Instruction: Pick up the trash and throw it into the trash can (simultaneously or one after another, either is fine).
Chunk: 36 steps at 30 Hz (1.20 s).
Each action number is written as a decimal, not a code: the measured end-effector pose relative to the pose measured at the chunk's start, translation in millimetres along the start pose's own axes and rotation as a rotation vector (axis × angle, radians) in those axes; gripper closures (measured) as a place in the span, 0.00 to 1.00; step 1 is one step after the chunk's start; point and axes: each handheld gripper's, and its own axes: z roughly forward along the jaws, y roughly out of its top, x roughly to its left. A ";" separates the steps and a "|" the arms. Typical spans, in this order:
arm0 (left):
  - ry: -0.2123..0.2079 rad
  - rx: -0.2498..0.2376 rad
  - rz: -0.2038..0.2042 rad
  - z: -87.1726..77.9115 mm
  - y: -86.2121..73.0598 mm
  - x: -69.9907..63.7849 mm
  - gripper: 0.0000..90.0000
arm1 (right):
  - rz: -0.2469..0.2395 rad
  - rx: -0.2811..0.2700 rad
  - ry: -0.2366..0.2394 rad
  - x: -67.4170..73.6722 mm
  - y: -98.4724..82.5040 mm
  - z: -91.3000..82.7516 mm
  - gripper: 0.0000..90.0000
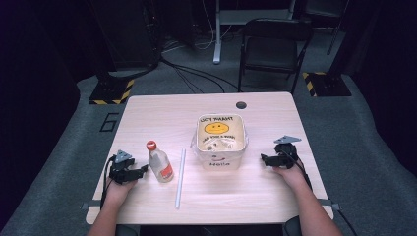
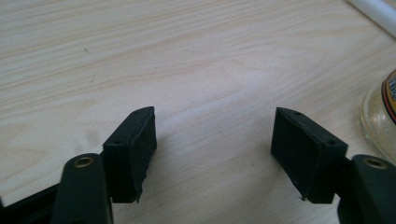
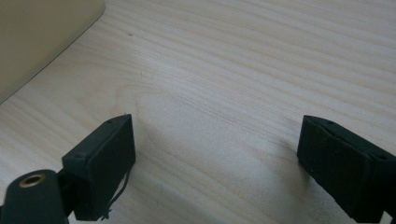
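Left gripper (image 1: 143,169) and right gripper (image 1: 264,159): both resting on the table (image 1: 162,110), jaws spread wide and empty. High view: clear bottle (image 1: 159,162) with red cap lying near the left gripper, white straw (image 1: 180,178) beside it, cream bucket (image 1: 221,141) with smiley face at centre. Left gripper view adds the bottle's glass base (image 2: 379,119) and a straw end (image 2: 373,14); right gripper view, the bucket's wall (image 3: 42,35). Surface: pale wood grain. Room: dark, grey carpet, folding chair (image 1: 274,46) beyond.

left gripper (image 1: 142,169) gaping, right gripper (image 1: 263,159) gaping
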 end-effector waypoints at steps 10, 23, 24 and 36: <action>-0.058 0.042 -0.026 -15.3 7.8 2.0 0.44 | -0.013 -0.001 0.006 0.7 -0.7 -0.7 0.11; -0.089 0.035 0.018 -41.3 22.3 -5.9 0.46 | -0.003 0.007 0.014 2.1 -1.2 -1.8 0.11; -0.090 0.036 0.019 -43.9 24.3 -6.3 0.47 | -0.005 0.006 0.013 2.1 -1.3 -1.8 0.11; -0.120 -0.027 0.028 -68.6 49.2 -8.7 0.46 | -0.018 0.008 0.027 2.0 -2.4 -3.0 0.11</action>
